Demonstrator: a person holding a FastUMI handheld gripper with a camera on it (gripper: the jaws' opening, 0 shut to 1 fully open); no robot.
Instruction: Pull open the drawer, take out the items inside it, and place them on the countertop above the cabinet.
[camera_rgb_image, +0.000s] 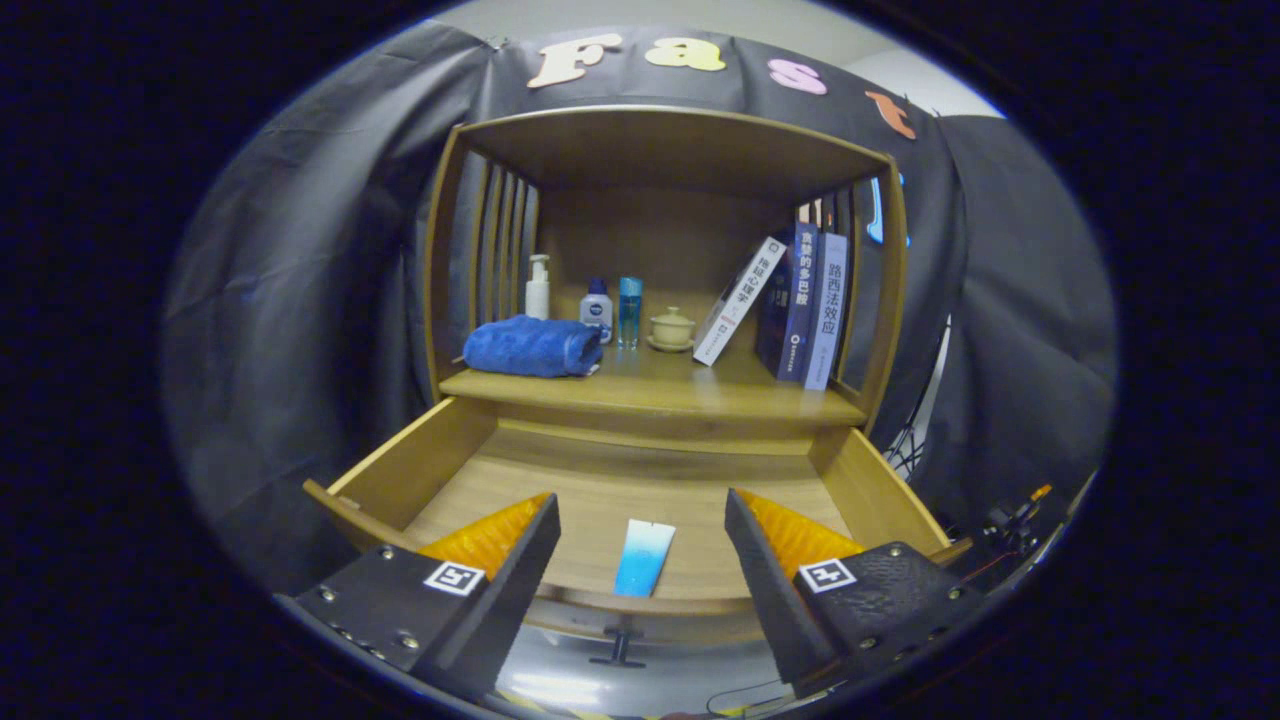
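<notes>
Hand-held gripper (640, 545) hangs spread wide over the pulled-out drawer (400, 465), a blue-and-white tube (644, 558) lying on the drawer floor between its fingers, untouched.

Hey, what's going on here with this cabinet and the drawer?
A person's handheld gripper hangs open above the pulled-out drawer. A blue-and-white tube lies on the drawer floor between the spread fingers, not yet gripped. On the countertop above sit a folded blue towel, small bottles, a lidded cup and books.
</notes>
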